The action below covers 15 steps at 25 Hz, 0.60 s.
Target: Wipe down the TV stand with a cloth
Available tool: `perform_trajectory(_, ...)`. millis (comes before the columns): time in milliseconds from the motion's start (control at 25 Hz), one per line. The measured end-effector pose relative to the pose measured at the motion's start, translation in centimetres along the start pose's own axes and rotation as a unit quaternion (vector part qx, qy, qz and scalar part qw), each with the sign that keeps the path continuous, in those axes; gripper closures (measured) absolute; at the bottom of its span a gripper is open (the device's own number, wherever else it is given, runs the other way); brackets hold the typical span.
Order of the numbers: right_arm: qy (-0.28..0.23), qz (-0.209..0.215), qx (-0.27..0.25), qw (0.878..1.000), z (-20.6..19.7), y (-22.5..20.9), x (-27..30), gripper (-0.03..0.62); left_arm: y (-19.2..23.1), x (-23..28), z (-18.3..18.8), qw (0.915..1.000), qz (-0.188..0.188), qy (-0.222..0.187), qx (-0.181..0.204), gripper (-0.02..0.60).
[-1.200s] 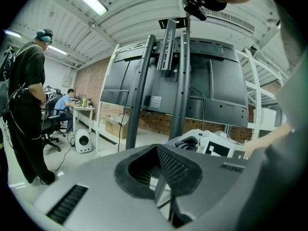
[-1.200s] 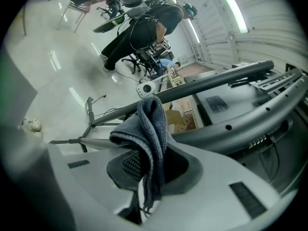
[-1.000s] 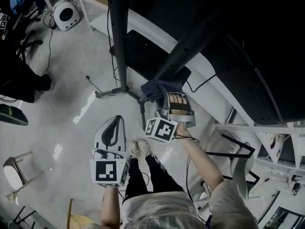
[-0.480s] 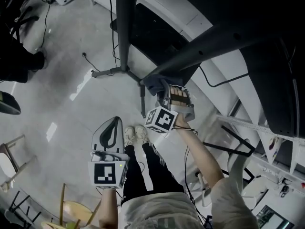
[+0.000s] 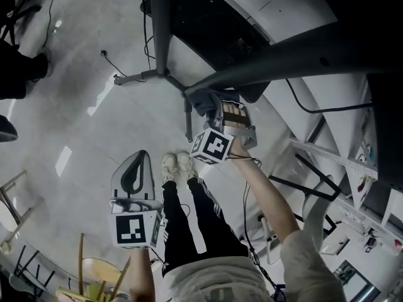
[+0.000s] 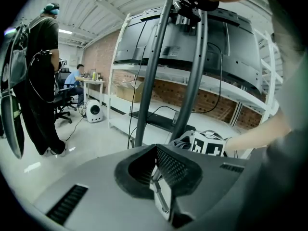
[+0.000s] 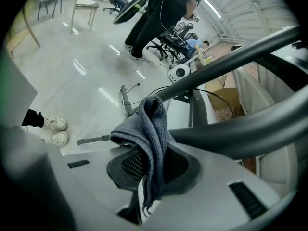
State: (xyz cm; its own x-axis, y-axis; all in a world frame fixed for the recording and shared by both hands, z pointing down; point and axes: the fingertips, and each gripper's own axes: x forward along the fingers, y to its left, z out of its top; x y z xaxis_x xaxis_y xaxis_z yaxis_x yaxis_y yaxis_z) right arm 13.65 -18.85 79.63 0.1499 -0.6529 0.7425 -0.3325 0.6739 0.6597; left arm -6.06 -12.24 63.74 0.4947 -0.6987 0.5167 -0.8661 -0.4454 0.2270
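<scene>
My right gripper is shut on a grey-blue cloth and holds it against a slanting dark bar of the TV stand. In the right gripper view the cloth hangs folded between the jaws, with the stand's bar just beyond it. My left gripper hangs lower left over the floor, shut with nothing in it. From the left gripper view the stand's two dark poles rise to the screen, and the right gripper's marker cube shows at their foot.
A thin tripod base with a cable stands on the glossy floor. The person's shoes are below the cloth. White shelving is to the right, a wooden chair at bottom left. A standing person is at the left.
The head view has shifted along the stand. The right gripper keeps the cloth on the bar and sits slightly higher in the frame; the left gripper has dropped a little.
</scene>
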Motion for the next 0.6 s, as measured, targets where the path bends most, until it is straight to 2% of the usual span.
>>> perform_trajectory(360, 0.005, 0.01, 0.001, 1.0, -0.3, 1.0, 0.9, 0.536, 0.4, -0.1, -0.7, 1.0, 0.006, -0.002, -0.004, 0.567)
perform_trajectory(600, -0.004, 0.011, 0.021, 1.0, 0.8, 0.1, -0.6, 0.536, 0.5, -0.6, 1.5, 0.9997, 0.01, -0.023, 0.0, 0.566)
